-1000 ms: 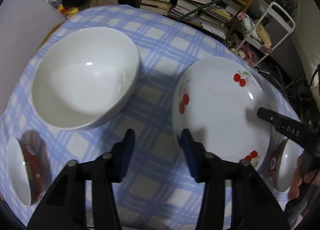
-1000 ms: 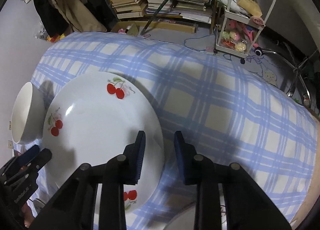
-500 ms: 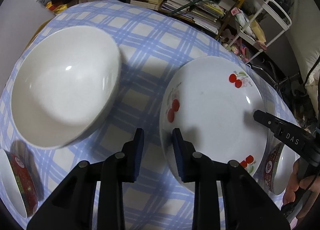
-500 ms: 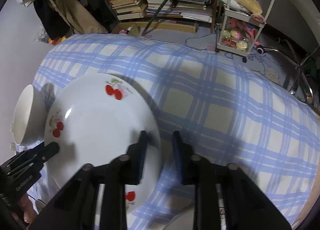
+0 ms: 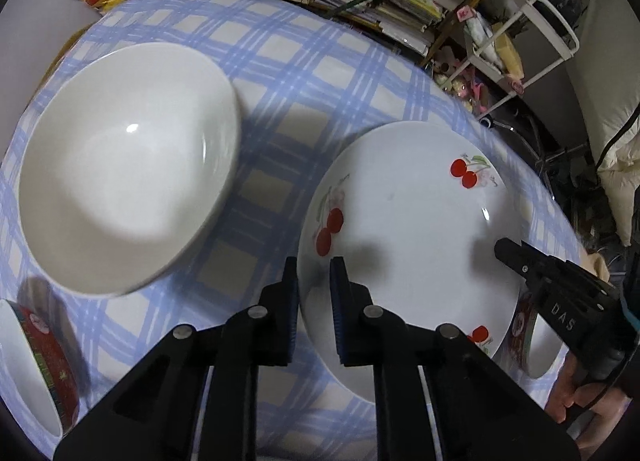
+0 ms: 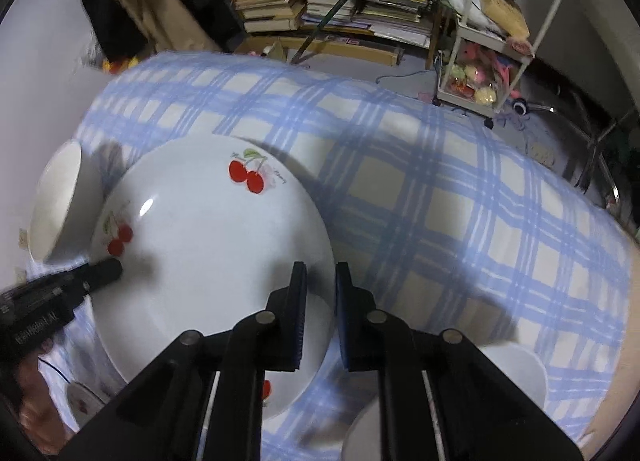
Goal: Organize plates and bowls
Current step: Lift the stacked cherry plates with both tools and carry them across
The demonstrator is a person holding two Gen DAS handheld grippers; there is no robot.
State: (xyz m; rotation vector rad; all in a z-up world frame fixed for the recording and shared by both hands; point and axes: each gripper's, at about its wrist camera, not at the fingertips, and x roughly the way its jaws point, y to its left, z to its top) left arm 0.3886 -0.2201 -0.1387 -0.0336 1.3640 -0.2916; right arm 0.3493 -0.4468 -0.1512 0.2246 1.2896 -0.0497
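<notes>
My left gripper has just been closing, and its fingers now pinch the near left rim of the cherry plate, one finger over the rim and one outside it. My right gripper is pinched on the other side of the same plate, its fingers nearly together with the rim between them. So I hold the plate at both edges.

The plate sits on the blue checked tablecloth, and I cannot tell if it has left the cloth yet. A big white bowl stands near it on the left. A red-patterned bowl lies on its side at the left edge.

I think I am at the picking-up step. Next I should lift both sides together and keep the plate flat, so it does not slip.
</notes>
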